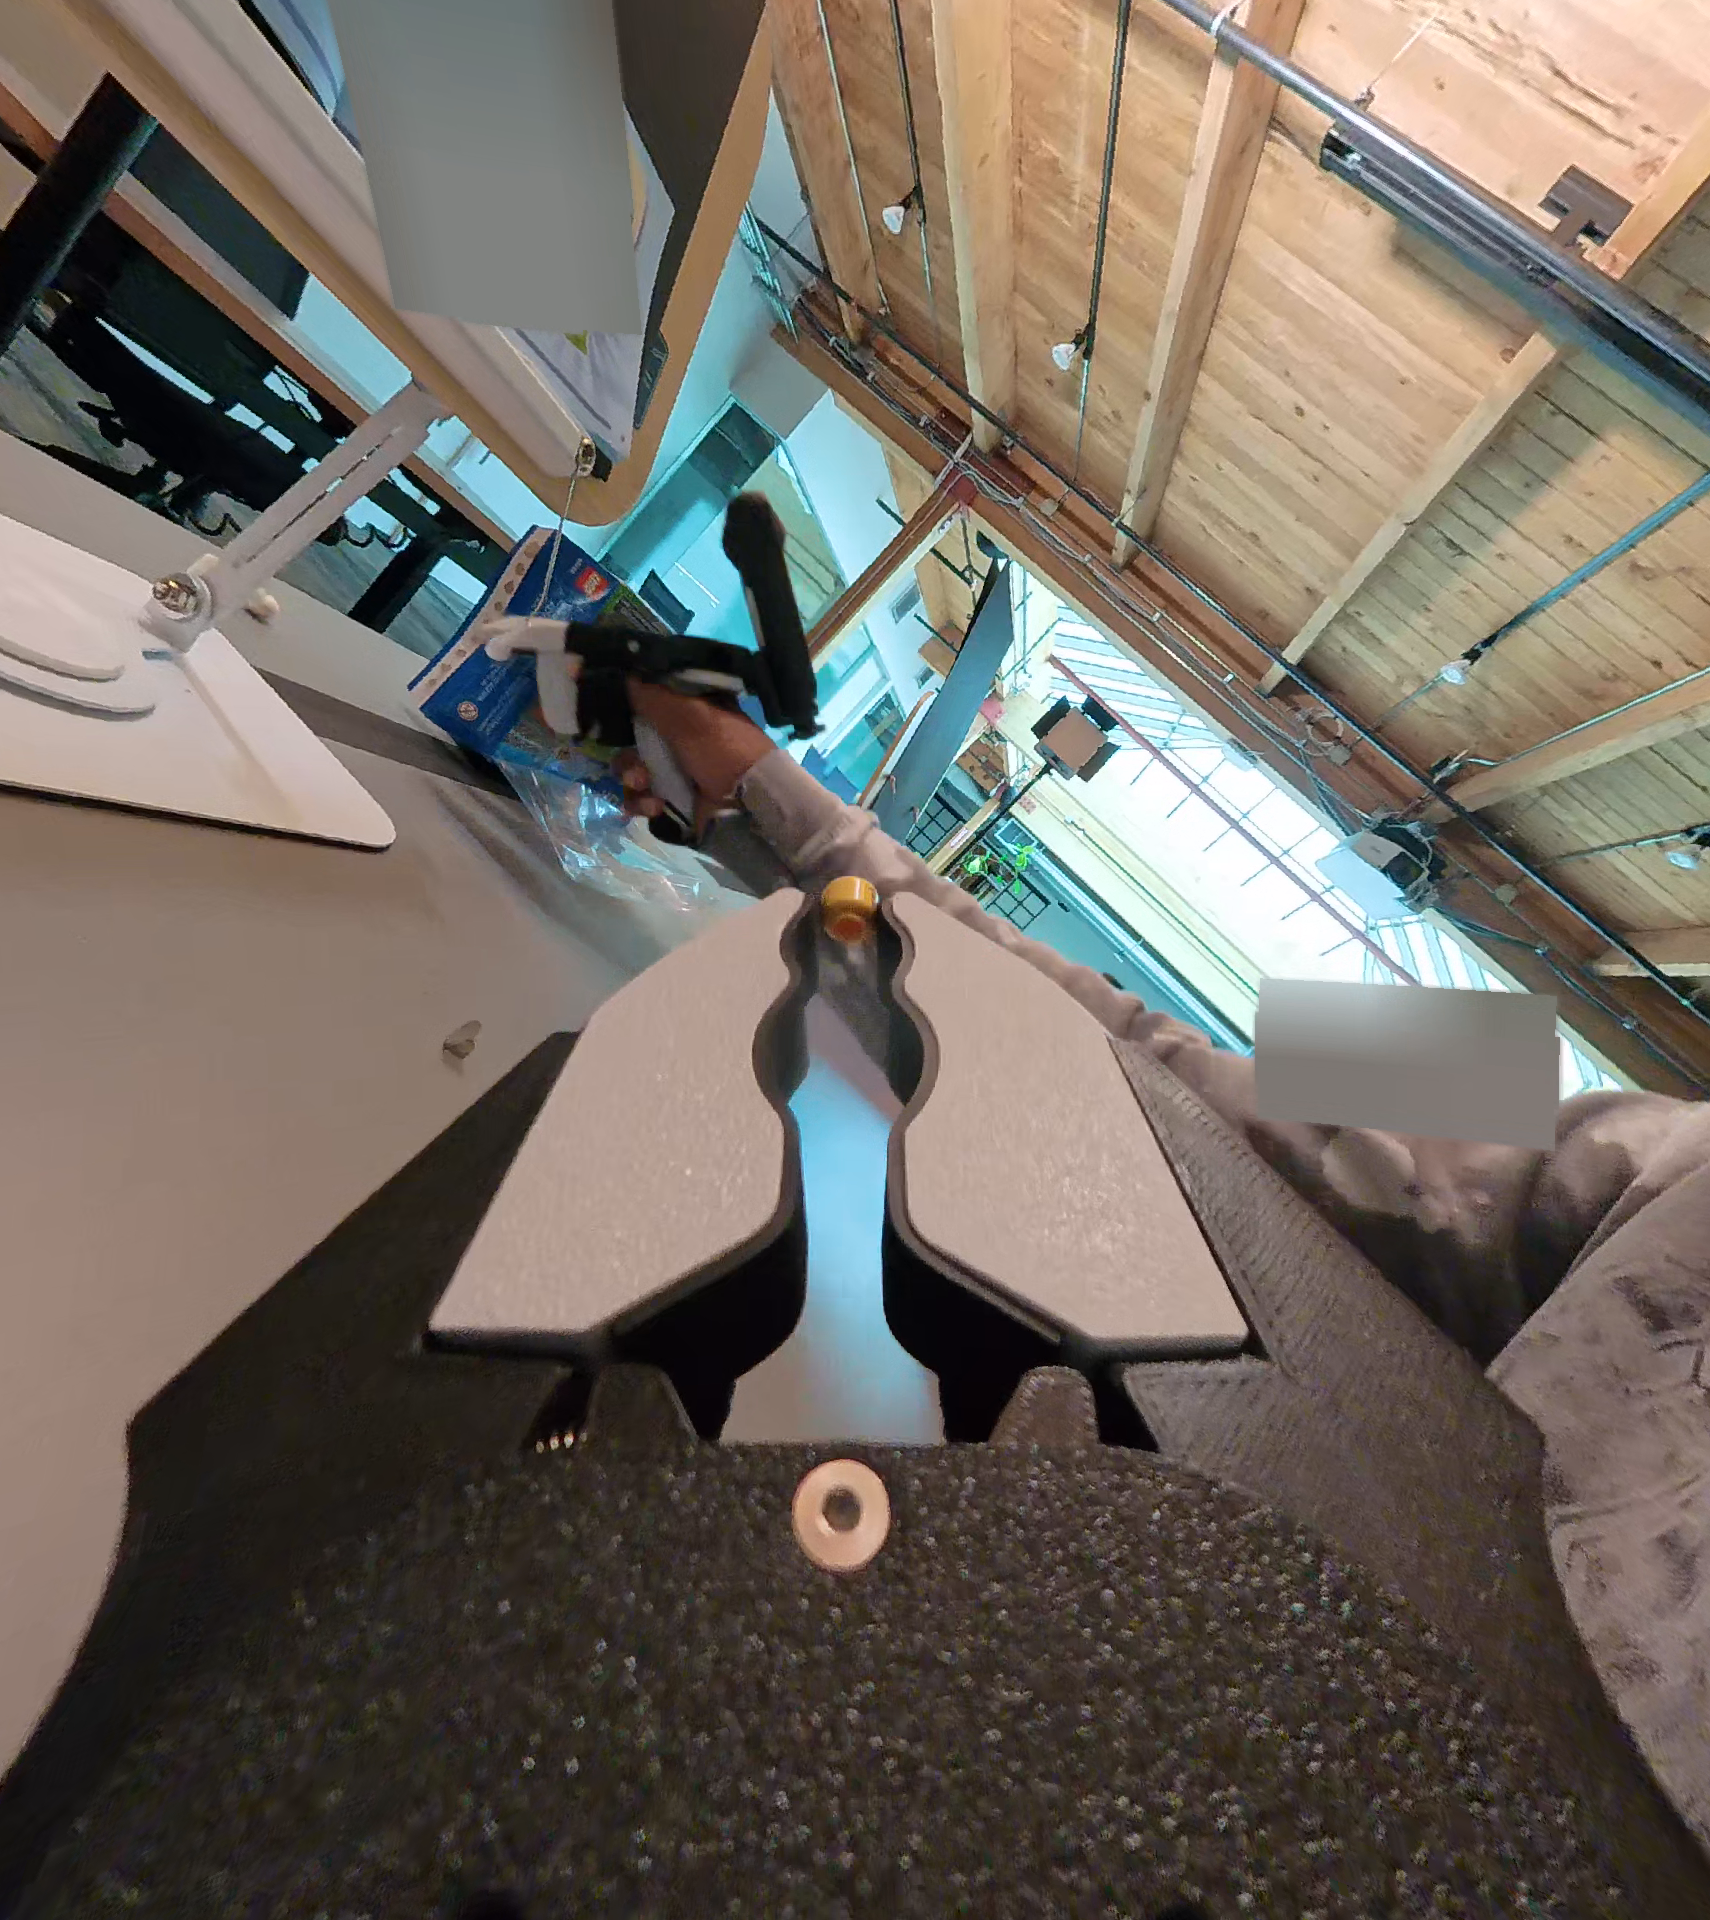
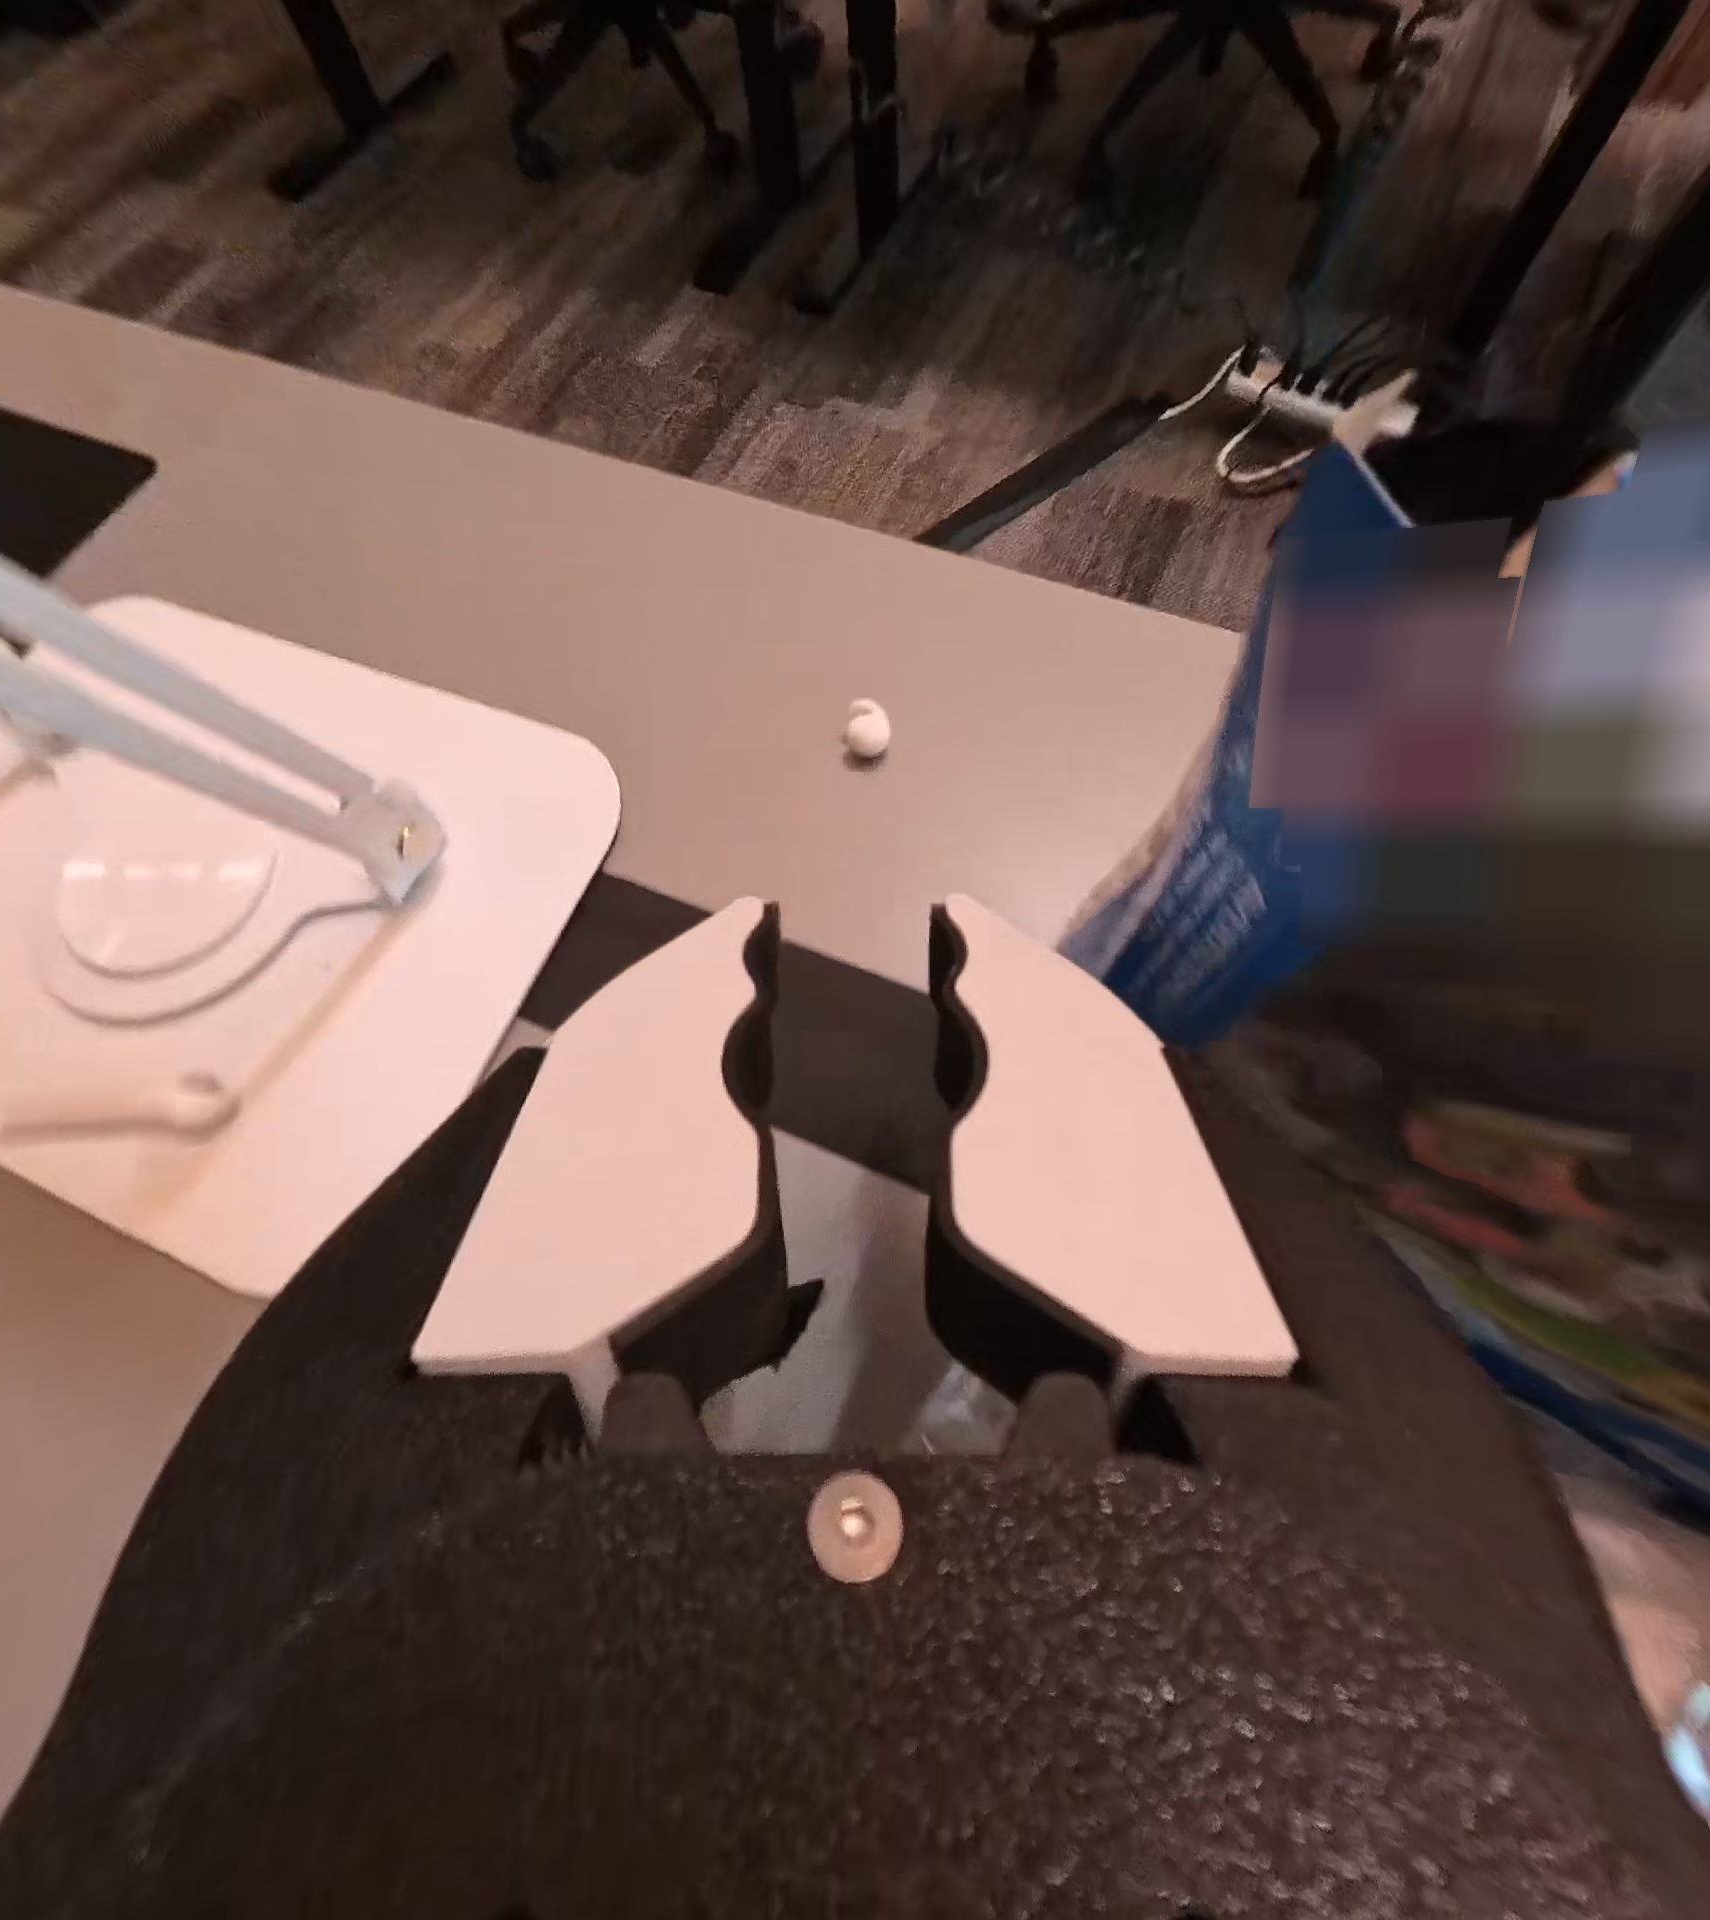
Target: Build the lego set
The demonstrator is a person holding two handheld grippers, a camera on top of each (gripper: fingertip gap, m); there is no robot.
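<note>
My left tool (image 1: 846, 920) pinched a small round yellow-orange plastic lego piece (image 1: 848, 906) at its very tips, tilted up toward the wooden ceiling. My right tool (image 2: 853, 914) stood with its fingers apart, gripping nothing, above the grey table (image 2: 726, 644). Taking the flat white lamp base (image 2: 238, 987) as landmark: a small white round lego piece (image 2: 867, 730) lay on the table to its right, and the blue cardboard lego box (image 2: 1204, 894) stood farther right. Crumpled clear plastic bags (image 1: 622, 842) lay beside that box.
</note>
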